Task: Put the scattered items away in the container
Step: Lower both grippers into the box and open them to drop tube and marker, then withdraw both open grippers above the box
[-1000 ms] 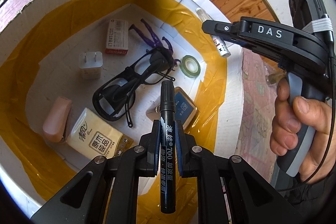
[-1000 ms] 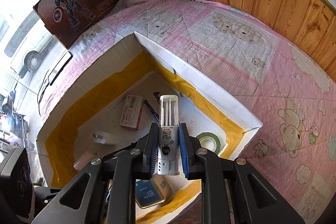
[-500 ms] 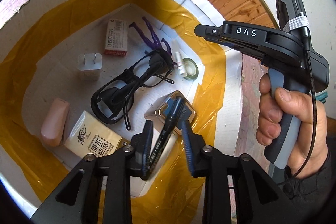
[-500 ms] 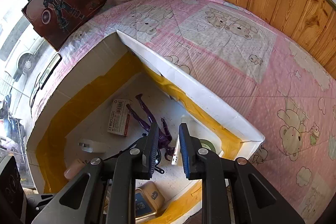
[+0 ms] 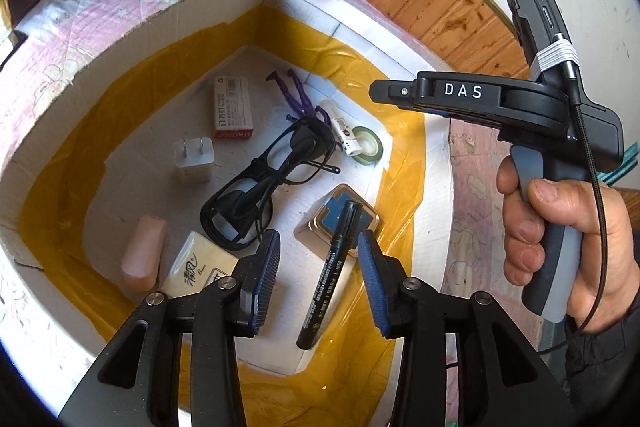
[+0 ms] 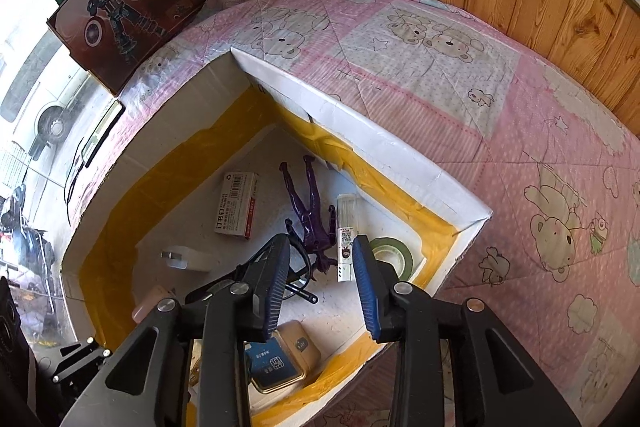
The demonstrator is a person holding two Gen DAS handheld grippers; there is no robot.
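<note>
The container is a white cardboard box (image 5: 436,163) lined with yellow tape, on a pink bed quilt; it also shows in the right wrist view (image 6: 400,151). My left gripper (image 5: 318,277) is open above the box. A black marker (image 5: 330,271) lies free inside, its cap resting on a gold tin (image 5: 338,223). My right gripper (image 6: 322,281) is open and empty above the box. A white tube (image 6: 345,237) lies on the box floor beside a green tape roll (image 6: 394,253). In the left wrist view the right gripper (image 5: 480,99) hangs over the box's right wall.
In the box lie black glasses (image 5: 268,183), a purple figure (image 6: 310,211), a staple box (image 5: 232,107), a white charger (image 5: 193,159), a pink eraser (image 5: 144,255) and a tissue pack (image 5: 200,267). A toy box (image 6: 120,3) leans at the bed's far end, by a wooden wall.
My left gripper opened and the black marker dropped into the box onto the tin. My right gripper opened and the white tube fell to the box floor by the tape roll.
</note>
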